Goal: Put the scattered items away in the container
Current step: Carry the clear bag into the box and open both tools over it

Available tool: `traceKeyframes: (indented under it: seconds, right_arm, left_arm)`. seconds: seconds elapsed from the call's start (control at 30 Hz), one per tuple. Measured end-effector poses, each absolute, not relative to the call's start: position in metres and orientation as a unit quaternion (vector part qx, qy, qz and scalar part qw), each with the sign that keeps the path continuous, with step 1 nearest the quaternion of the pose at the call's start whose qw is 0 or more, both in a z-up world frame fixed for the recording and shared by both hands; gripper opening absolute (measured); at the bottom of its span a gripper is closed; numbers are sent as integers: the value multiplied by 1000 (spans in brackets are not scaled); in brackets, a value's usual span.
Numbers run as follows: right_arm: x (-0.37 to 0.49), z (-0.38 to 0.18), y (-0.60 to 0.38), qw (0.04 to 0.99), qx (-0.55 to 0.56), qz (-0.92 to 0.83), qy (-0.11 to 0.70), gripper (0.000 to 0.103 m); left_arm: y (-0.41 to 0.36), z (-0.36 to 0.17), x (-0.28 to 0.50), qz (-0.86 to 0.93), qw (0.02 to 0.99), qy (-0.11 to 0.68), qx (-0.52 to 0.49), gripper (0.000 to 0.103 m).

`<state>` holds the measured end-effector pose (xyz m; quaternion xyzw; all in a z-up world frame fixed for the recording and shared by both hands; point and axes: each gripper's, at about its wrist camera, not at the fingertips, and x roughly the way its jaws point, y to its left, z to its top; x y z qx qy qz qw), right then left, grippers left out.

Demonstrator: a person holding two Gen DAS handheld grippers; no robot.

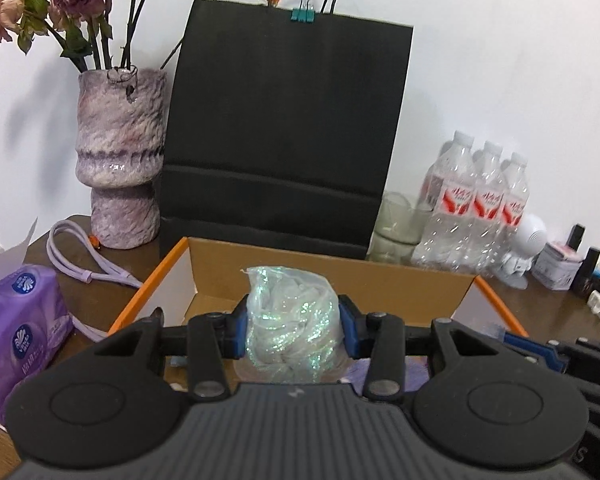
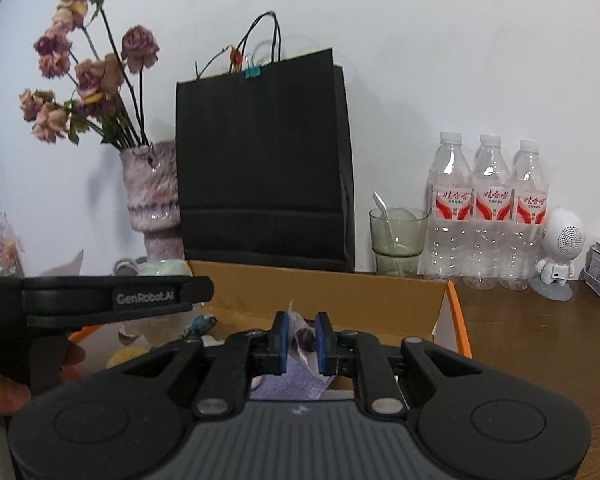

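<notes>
My left gripper is shut on a clear bag of shimmering pale strands, held just above the near side of an open cardboard box with orange edges. In the right wrist view my right gripper is shut on a small clear packet with something purple inside, over the same box. The box holds several small items, among them a blue wrapped piece and lilac cloth. The left gripper shows side-on at the left, a person's hand beneath it. The right gripper's blue finger shows at the right.
A black paper bag stands right behind the box, with a purple vase of dried roses to its left. Three water bottles, a glass with a spoon and a white robot figure stand on the right. A purple tissue pack and a lilac cord lie on the left.
</notes>
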<state>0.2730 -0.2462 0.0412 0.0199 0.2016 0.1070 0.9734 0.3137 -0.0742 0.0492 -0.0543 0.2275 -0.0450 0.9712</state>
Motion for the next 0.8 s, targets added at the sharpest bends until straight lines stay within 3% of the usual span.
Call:
traceKeyframes:
  seconds: [0.13, 0.2, 0.23, 0.27, 0.3, 0.37, 0.8]
  right_arm:
    - [276, 38, -246, 973, 18, 101, 209, 13]
    - [278, 36, -247, 970, 15, 95, 222, 16]
    - [279, 35, -246, 969, 13, 93, 230, 22]
    - [280, 35, -247, 968, 14, 91, 235, 44]
    - [281, 34, -247, 967, 16, 88, 238, 74]
    - [280, 35, -247, 967, 14, 82, 243, 103]
    - [285, 32, -242, 957, -6, 73, 280, 103]
  left_arm:
    - [-74, 47, 314, -41, 971, 231, -51, 49]
    - [-74, 46, 314, -30, 971, 232, -52, 70]
    - [-74, 46, 314, -24, 971, 233, -52, 94]
    - [-73, 46, 313, -20, 971, 230, -53, 103]
    - [-73, 47, 311, -19, 973, 225, -52, 103]
    - [-75, 50, 308, -18, 975, 216, -39, 103]
    - [-80, 48, 309, -15, 973, 230, -26, 103]
